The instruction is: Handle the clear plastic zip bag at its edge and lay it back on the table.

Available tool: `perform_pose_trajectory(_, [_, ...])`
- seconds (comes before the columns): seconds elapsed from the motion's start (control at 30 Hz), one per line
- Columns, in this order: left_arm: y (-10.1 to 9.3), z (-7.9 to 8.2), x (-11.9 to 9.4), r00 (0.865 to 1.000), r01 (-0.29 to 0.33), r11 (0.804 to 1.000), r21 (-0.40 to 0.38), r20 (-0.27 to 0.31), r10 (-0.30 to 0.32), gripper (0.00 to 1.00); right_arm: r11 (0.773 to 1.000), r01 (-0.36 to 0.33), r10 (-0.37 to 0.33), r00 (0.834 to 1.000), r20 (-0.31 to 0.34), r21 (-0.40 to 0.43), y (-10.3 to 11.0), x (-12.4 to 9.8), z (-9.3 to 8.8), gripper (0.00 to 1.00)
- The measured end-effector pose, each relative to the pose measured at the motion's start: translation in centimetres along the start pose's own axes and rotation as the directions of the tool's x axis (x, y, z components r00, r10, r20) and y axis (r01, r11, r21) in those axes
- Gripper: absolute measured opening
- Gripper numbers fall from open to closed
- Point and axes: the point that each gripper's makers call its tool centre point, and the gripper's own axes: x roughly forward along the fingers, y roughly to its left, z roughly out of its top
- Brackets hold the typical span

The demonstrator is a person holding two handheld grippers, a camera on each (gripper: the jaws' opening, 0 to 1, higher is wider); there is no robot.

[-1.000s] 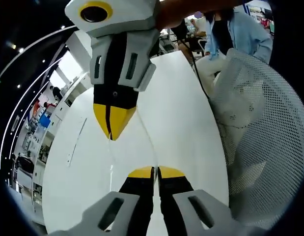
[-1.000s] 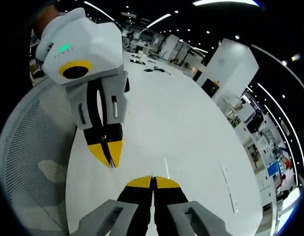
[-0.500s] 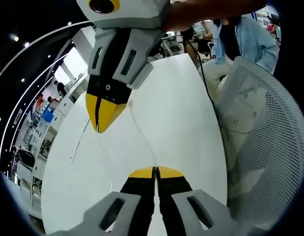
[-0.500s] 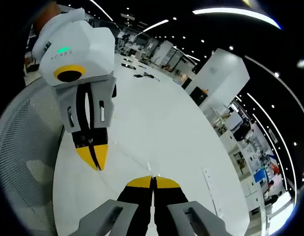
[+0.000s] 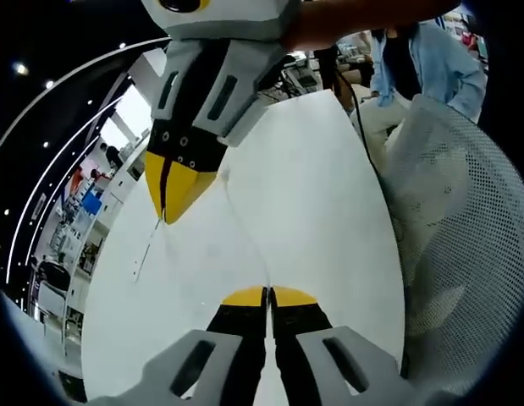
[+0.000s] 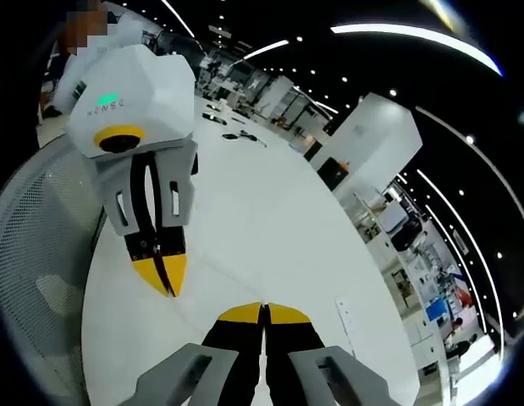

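The clear plastic zip bag (image 5: 243, 233) is stretched between both grippers above the white table (image 5: 312, 186); only its faint edge lines show. My left gripper (image 5: 268, 293) is shut on one edge of the bag. From the top of the left gripper view comes my right gripper (image 5: 166, 216), also shut on the bag's edge. In the right gripper view, my right gripper (image 6: 263, 306) pinches the bag (image 6: 217, 275) at the bottom, and the left gripper (image 6: 170, 288) hangs at the upper left, shut on it over the table (image 6: 270, 220).
A white mesh chair (image 5: 465, 228) stands by the table's edge, also seen as the chair (image 6: 33, 271). A person in a blue shirt (image 5: 431, 59) sits beyond it. A thin white strip (image 6: 344, 315) lies on the table. Small dark items (image 6: 236, 127) lie far off.
Both grippers stay shut on the bag. The other gripper has drifted left in each view, and the bag's edge runs longer between the tips.
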Motion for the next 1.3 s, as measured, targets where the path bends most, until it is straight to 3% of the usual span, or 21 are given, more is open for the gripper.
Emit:
perform_pose_trajectory(0.4, [-0.8,-1.5,1.1,1.0,0.025,0.999,-0.032,-0.018,-0.026,0.01,0.999,-0.046,0.045,0.999,-0.016,-0.005,1.8,0.8,-0.5,0.0])
perform_pose_trajectory(0.87, [-2.1,-2.5,1.6,0.997,0.06,0.996,-0.065,-0.038,-0.063,0.08,0.995,-0.099,0.098,0.994,-0.053,-0.012,3.9,2.5,-2.6,0.0])
perform_pose_trajectory(1.3, [-1.8,-2.7,0.4,1.0,0.025,0.993,-0.119,-0.013,-0.027,0.1,0.994,-0.109,0.108,0.988,-0.113,-0.005,4.6,3.0,-4.3,0.0])
